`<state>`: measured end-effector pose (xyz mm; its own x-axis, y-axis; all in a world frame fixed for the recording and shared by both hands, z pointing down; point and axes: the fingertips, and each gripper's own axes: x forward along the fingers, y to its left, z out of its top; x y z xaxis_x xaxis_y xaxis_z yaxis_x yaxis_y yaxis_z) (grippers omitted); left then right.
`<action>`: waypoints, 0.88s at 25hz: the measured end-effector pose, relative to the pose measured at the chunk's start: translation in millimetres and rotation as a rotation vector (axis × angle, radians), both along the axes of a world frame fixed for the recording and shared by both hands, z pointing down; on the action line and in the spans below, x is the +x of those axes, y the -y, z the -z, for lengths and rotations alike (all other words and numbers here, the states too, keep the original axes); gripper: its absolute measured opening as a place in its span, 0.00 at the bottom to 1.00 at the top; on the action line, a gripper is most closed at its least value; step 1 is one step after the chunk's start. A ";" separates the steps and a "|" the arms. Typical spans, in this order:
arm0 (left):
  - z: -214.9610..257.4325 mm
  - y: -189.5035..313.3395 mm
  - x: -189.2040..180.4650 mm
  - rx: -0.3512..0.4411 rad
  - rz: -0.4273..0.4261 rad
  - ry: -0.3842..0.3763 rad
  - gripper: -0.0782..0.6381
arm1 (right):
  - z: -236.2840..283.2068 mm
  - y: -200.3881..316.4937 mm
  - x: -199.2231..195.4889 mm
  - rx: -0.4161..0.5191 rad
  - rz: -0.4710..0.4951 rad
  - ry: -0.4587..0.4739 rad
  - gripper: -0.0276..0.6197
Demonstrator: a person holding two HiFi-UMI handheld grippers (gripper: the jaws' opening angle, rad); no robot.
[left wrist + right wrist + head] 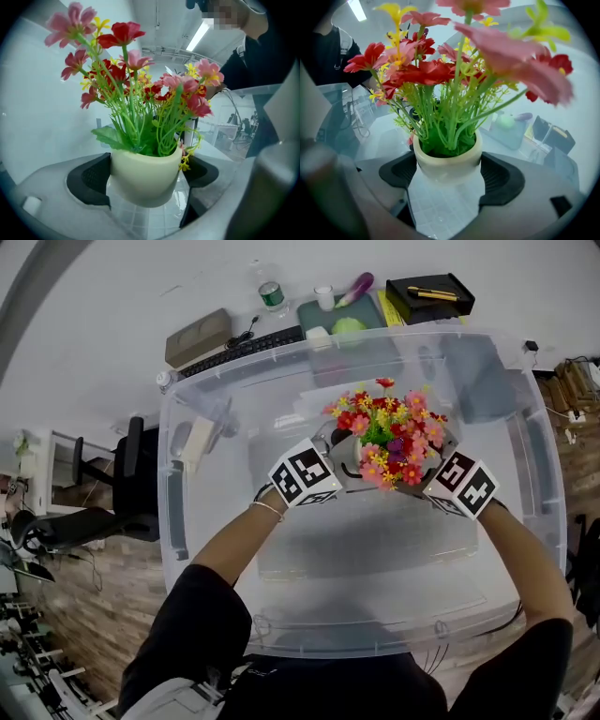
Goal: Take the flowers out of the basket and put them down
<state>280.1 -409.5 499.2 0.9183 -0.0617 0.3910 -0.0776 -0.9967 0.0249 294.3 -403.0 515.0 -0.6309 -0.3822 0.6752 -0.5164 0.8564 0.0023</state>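
The white table (103, 306) fills the room beyond both tools, with wood-patterned floor (84, 606) and a black office chair (127, 484) out past the left tool's side. A large clear plastic bin (169, 484), glossy, rounded at the corners and rectangular, lies beneath and all around the two tools. Beyond its far rim, ahead of the tools, sit a black keyboard (248, 345) and a black tray (431, 298).

The flowers (389, 432), a stiff plastic spray of red, pink and yellow blooms on green stems, rise directly between the two tools, above the bin's floor. They stand upright in a smooth, round cream flower pot (143, 171). The left tool (144, 183) is clenched on the flower pot, its ribbed black pads (91, 180) pressing opposite sides. The right tool (446, 177) clamps the same flower pot from the opposite side.
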 end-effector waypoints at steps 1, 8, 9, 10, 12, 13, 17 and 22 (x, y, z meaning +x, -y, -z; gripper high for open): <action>4.8 0.1 -1.0 0.008 0.008 -0.001 0.78 | 4.8 0.5 -1.0 0.010 0.007 0.003 0.70; 34.6 -1.6 -11.4 0.057 0.041 0.029 0.78 | 34.5 0.0 -11.9 0.067 0.042 0.031 0.70; 39.0 -2.5 -13.2 0.064 0.047 0.033 0.78 | 38.7 -0.7 -13.6 0.073 0.047 0.035 0.70; 43.8 -3.1 -15.0 0.071 0.054 0.036 0.78 | 43.3 -1.0 -15.4 0.082 0.055 0.036 0.70; 53.8 -4.3 -19.4 0.086 0.074 0.041 0.78 | 53.5 -1.5 -19.9 0.103 0.075 0.037 0.70; 58.7 -5.3 -21.7 0.095 0.084 0.043 0.78 | 58.5 -2.1 -22.2 0.113 0.085 0.039 0.70; 74.2 -11.0 -28.7 0.136 0.121 0.054 0.78 | 73.5 -6.7 -29.5 0.145 0.121 0.049 0.70; 91.7 -16.4 -35.8 0.170 0.163 0.063 0.78 | 91.5 -10.9 -36.7 0.192 0.161 0.051 0.70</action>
<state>244.2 -393.1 407.5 0.8652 -0.2767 0.4182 -0.2334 -0.9604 -0.1524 257.6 -392.1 423.4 -0.7256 -0.3921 0.5655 -0.3771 0.9140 0.1499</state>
